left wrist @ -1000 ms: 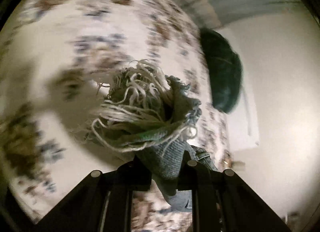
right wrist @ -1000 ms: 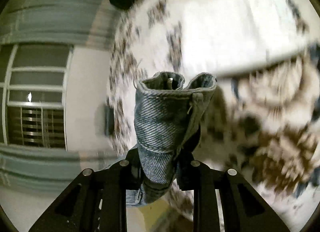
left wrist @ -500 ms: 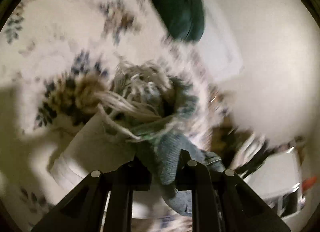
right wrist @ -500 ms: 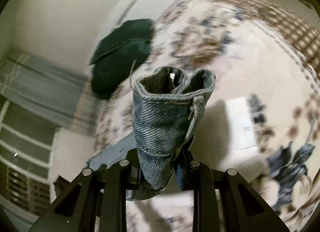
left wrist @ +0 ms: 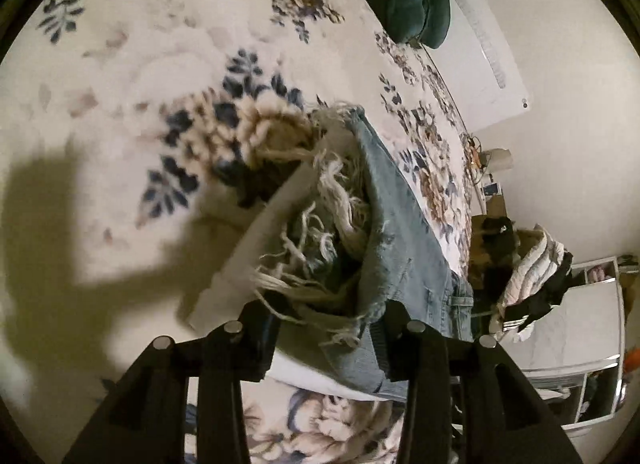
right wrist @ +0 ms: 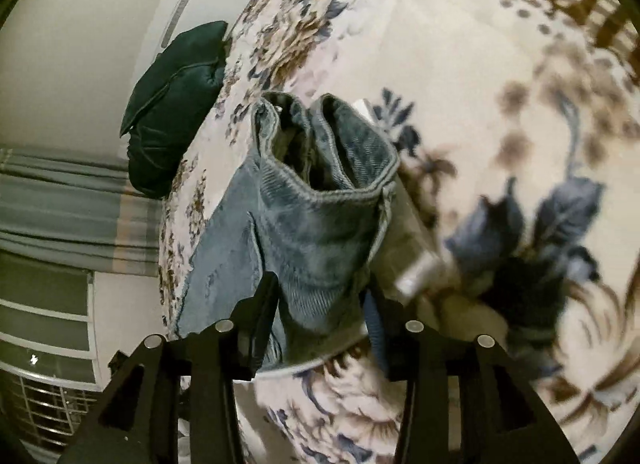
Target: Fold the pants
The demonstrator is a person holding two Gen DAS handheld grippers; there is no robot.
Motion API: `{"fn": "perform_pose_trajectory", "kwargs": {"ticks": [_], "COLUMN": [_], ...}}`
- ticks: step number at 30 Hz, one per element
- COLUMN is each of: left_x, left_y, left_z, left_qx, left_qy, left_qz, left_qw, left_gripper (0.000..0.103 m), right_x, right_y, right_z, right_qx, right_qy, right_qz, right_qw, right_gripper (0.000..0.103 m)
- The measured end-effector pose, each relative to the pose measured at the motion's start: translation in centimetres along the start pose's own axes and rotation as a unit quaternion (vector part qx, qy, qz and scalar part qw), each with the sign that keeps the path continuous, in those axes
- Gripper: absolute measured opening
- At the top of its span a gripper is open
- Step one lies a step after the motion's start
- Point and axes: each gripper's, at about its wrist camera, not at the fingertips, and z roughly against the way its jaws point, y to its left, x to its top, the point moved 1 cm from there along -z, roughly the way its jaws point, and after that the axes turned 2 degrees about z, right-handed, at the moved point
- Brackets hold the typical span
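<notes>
Black angular left gripper [left wrist: 326, 338] and right gripper [right wrist: 322, 330], silver round screw heads

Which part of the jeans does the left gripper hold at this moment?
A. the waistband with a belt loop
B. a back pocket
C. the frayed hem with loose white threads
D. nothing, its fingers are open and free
C: in the left wrist view, the left gripper is closed on the frayed hem of the jeans, where loose white threads spill out between the fingers.
</notes>
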Motion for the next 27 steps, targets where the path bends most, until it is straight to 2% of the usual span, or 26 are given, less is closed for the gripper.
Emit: {"fn": "perform_pose_trajectory", "kwargs": {"ticks": [3, 4, 5, 7, 11, 15, 16, 18, 19, 20, 21, 22, 23, 24, 25, 26, 27], "left_x": [0.1, 0.0, 0.0, 0.1, 0.5, -0.4, -0.8, -1.7, -2.4, -2.8, -3.3, -3.8, -4.3, -4.7, -5.2, -5.6, -5.8], "left_y": [0.1, -0.2, -0.6, -1.7, -2.0, -3.3, -3.9, -5.3, -6.3, -6.8, -7.4, -8.1, -8.6, -9.1, -9.8, -10.6, -11.3], "left_z": [-1.2, -1.4, -1.3, -1.6, -2.7, -1.3, -0.6, 0.5, 1.1, 1.5, 2.0, 2.6, 3.3, 4.0, 4.8, 5.8, 6.3], "left_qx": [0.001, -0.001, 0.002, 0.019, 0.045, 0.094, 0.106, 0.154, 0.191, 0.205, 0.217, 0.228, 0.236, 0.24, 0.244, 0.247, 0.247], "left_qy": [-0.002, -0.007, -0.01, -0.019, -0.008, -0.002, -0.004, -0.011, -0.016, -0.017, -0.018, -0.021, -0.025, -0.03, -0.034, -0.038, -0.041], "left_qz": [0.001, -0.008, -0.018, -0.048, -0.07, -0.115, -0.134, -0.175, -0.205, -0.22, -0.236, -0.25, -0.261, -0.272, -0.282, -0.29, -0.296], "left_qw": [1.0, 0.9999, 0.9998, 0.9985, 0.9965, 0.9889, 0.9853, 0.9723, 0.9599, 0.9535, 0.9469, 0.9407, 0.9357, 0.9314, 0.9274, 0.924, 0.9217], "left_gripper": [0.035, 0.031, 0.025, 0.025, 0.025, 0.028, 0.028, 0.034, 0.034, 0.039, 0.059, 0.073, 0.092, 0.094, 0.094, 0.094, 0.094], "right_x": [-0.8, -0.8, -1.0, -1.2, -1.4, -1.4, -1.7, -2.3, -2.7, -3.1, -3.4, -3.8, -4.1, -4.3, -4.6, -5.0, -5.6], "right_y": [-1.0, -1.3, -1.8, -2.1, -2.6, -0.3, 0.7, 2.8, 3.8, 4.9, 6.0, 7.0, 8.0, 9.0, 10.0, 10.8, 11.7], "right_z": [0.5, 0.7, 0.8, 0.5, -0.6, -0.3, 0.2, 1.2, 1.7, 2.1, 2.7, 3.2, 3.8, 4.3, 4.9, 5.7, 6.8], "right_qx": [-0.007, -0.012, -0.012, -0.028, -0.06, -0.13, -0.154, -0.198, -0.223, -0.244, -0.264, -0.282, -0.296, -0.308, -0.318, -0.324, -0.329], "right_qy": [-0.014, -0.023, -0.027, -0.022, -0.015, -0.004, -0.002, -0.002, -0.005, -0.012, -0.018, -0.024, -0.029, -0.035, -0.041, -0.048, -0.057], "right_qz": [-0.013, -0.019, -0.027, -0.039, -0.046, 0.022, 0.044, 0.09, 0.114, 0.138, 0.161, 0.179, 0.194, 0.206, 0.216, 0.223, 0.231], "right_qw": [1.0, 0.999, 0.999, 0.999, 0.997, 0.991, 0.987, 0.976, 0.968, 0.96, 0.951, 0.942, 0.935, 0.928, 0.922, 0.918, 0.914], "right_gripper": [0.045, 0.039, 0.027, 0.022, 0.02, 0.023, 0.029, 0.039, 0.053, 0.059, 0.061, 0.068, 0.078, 0.084, 0.095, 0.102, 0.103]}}
